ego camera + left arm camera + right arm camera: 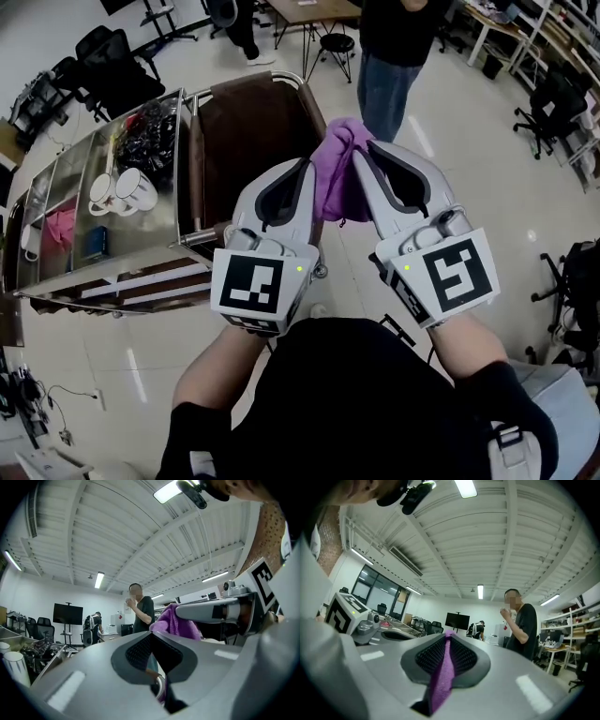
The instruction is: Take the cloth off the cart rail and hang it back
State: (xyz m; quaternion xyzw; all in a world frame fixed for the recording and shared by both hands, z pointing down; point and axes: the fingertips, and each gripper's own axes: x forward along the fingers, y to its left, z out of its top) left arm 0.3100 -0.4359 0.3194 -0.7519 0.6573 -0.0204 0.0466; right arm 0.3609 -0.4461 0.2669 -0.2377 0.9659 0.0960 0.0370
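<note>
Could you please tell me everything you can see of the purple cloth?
The purple cloth looks soft and fleecy, plain, with no print visible. It is bunched into a crumpled wad, held in the air between the two grippers, beside the steel cart and off its rail. The right gripper is shut on a thin fold that runs as a strip between its pads. A sliver of purple shows low between the left gripper's nearly closed jaws. A short tail hangs below the wad.

The purple cloth (337, 173) is off the cart, bunched into a soft, crumpled wad and held up in the air. One thin fold is pinched flat. It hangs near the cart's steel rail (292, 77), which is bare.
</note>
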